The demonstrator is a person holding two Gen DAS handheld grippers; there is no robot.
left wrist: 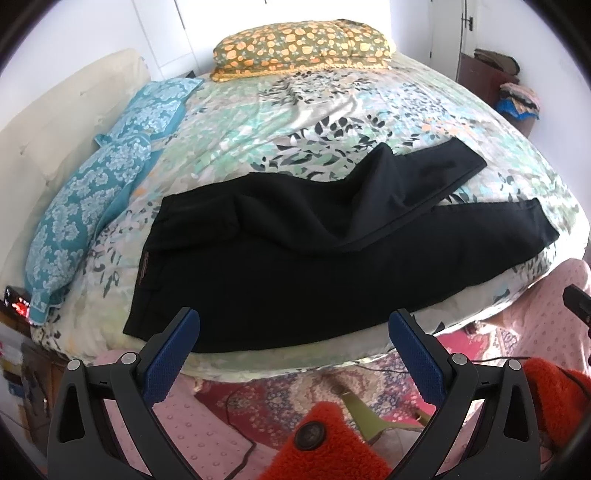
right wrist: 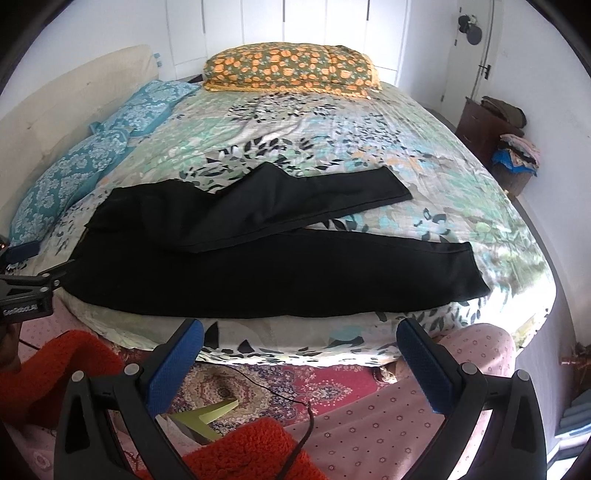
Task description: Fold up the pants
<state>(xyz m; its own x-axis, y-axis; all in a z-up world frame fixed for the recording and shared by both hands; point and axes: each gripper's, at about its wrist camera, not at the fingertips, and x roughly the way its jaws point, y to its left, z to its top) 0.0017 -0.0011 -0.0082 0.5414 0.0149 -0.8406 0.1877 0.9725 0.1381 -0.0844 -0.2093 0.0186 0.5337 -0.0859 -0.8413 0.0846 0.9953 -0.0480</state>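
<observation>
- Your left hand-held gripper (left wrist: 293, 325) covers part of the pants' (left wrist: 295, 258) near edge.
- The small black device (left wrist: 16, 304) beside the bed's blue pillow is half cut off, its red display unreadable.

floral bedspread (right wrist: 332, 122), orange pillow (right wrist: 291, 68), teal pillows (left wrist: 92, 195)

Daylight floods my room from the far end, blowing the white cupboard doors (left wrist: 280, 22) out to pure glare in the left view. The black cloth pants (right wrist: 280, 273) read as a near-featureless dark mass, folds barely showing. Both fisheye pictures bow the floral-sheeted bed (left wrist: 258, 110) into a dome, with black vignette at the corners. Edges smear slightly; the centre stays sharp.
</observation>
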